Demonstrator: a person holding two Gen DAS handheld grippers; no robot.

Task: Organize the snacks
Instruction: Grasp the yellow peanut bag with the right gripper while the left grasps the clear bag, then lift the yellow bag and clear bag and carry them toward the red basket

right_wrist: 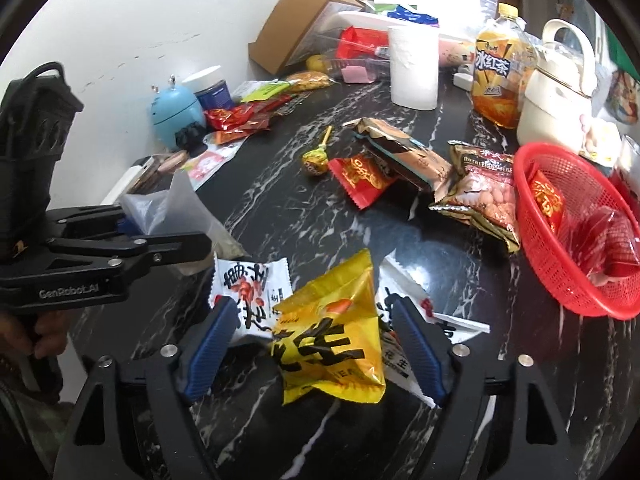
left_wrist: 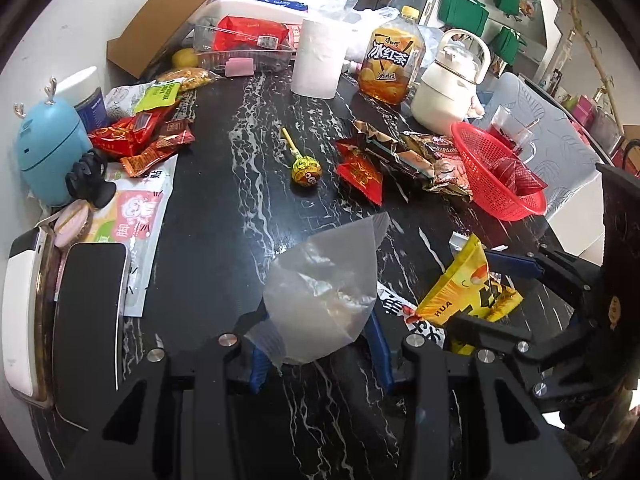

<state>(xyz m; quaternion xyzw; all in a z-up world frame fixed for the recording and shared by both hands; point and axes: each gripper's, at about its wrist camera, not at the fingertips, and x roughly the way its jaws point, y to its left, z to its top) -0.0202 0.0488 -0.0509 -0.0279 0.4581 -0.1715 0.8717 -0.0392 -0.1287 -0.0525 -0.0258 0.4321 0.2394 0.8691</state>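
Yellow snack packet (right_wrist: 332, 332) sits between the wide-open right gripper (right_wrist: 316, 344), probably bound for the red basket (right_wrist: 532, 240) at two o'clock, while the left gripper (left_wrist: 316, 340) pinches a clear plastic bag (left_wrist: 324, 288).

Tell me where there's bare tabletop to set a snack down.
Bare patches: between the lollipop and the paper roll, and left of the clear bag toward the phone. Crowded: around the red basket and the left-edge snack pile.
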